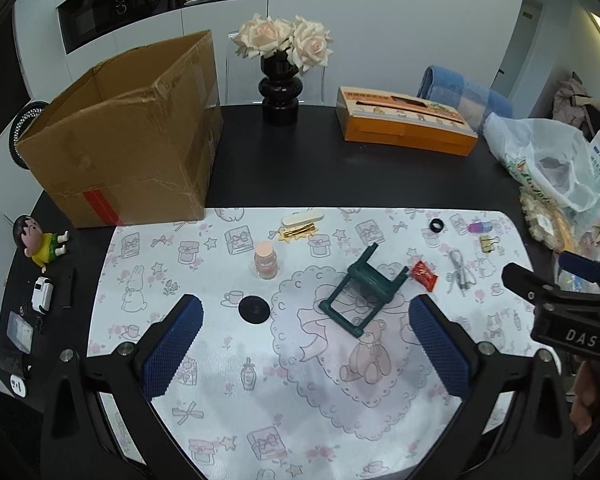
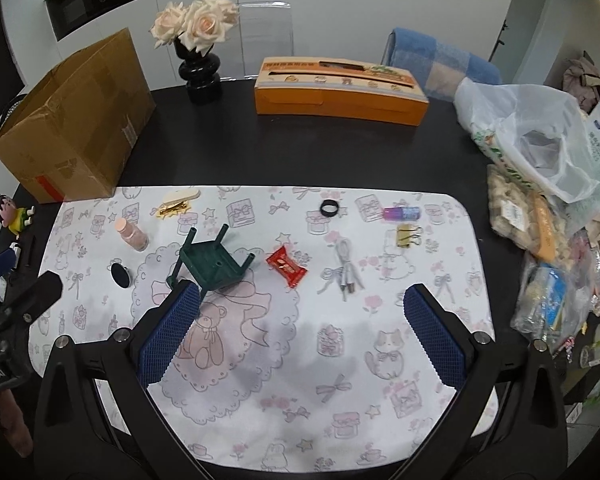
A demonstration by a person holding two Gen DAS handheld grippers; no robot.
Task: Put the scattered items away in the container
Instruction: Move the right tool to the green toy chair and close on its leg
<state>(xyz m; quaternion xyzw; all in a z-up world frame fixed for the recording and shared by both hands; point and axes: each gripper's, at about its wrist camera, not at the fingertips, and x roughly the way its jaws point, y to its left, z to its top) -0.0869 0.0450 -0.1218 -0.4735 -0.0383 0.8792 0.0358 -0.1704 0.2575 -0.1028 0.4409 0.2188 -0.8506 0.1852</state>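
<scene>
An open cardboard box (image 1: pixel 124 136) (image 2: pixel 76 120) stands at the table's back left. On the patterned mat (image 1: pixel 300 380) (image 2: pixel 300 360) lie a green toy stool (image 1: pixel 362 294) (image 2: pixel 212 266) tipped over, a small pink-capped bottle (image 1: pixel 265 263) (image 2: pixel 132 236), a black disc (image 1: pixel 254 309) (image 2: pixel 120 273), a gold clip with a cream stick (image 1: pixel 300 226) (image 2: pixel 178 202), a red sachet (image 1: pixel 424 275) (image 2: pixel 286 266), a cable (image 1: pixel 460 274) (image 2: pixel 346 266), a black ring (image 1: pixel 437 225) (image 2: pixel 329 209), a purple tube (image 1: pixel 480 227) (image 2: pixel 402 213) and a binder clip (image 1: pixel 487 245) (image 2: pixel 408 236). My left gripper (image 1: pixel 306 340) and right gripper (image 2: pixel 302 330) hover open above the mat, holding nothing.
A black vase of roses (image 1: pixel 280 92) (image 2: pixel 200 76), an orange tissue box (image 1: pixel 404 122) (image 2: pixel 340 92) and plastic bags of snacks (image 2: pixel 540 200) stand around the mat. A cartoon figurine (image 1: pixel 40 242) and small items lie at the left table edge.
</scene>
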